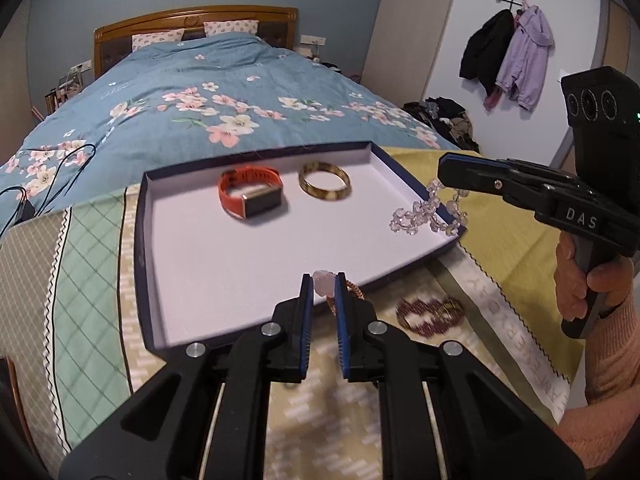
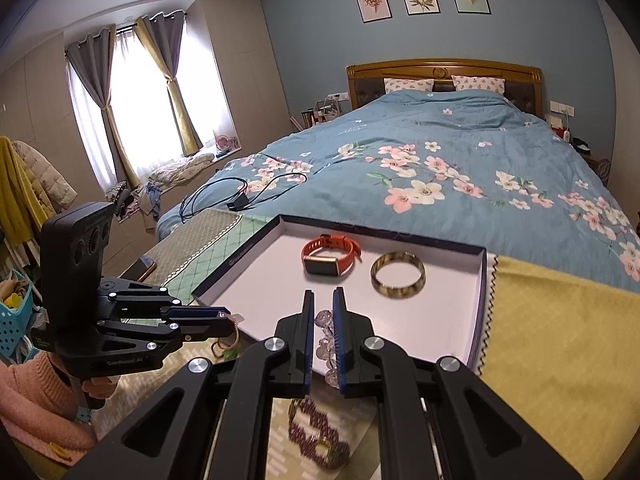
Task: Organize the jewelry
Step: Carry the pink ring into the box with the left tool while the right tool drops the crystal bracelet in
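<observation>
My left gripper [image 1: 324,280] fingers pinch a pink stone bracelet [image 1: 325,279]; my right gripper [image 2: 323,300] fingers clamp a clear bead bracelet [image 2: 325,340] over the tray [image 1: 140,216].

In the tray [image 1: 152,240] the watch [image 1: 250,196] lies left of the bangle [image 1: 325,187] — bed [image 1: 224,92] behind

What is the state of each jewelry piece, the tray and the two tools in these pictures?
Left tool: shut on pink stone bracelet.
Right tool: shut on crystal bracelet, which hangs over the tray's right edge.
Watch: lying in the tray, strap closed in a loop.
Bangle: lying flat in the tray, beside the watch.
Purple bracelet: on the cloth, outside the tray.
Tray: open, no lid.
</observation>
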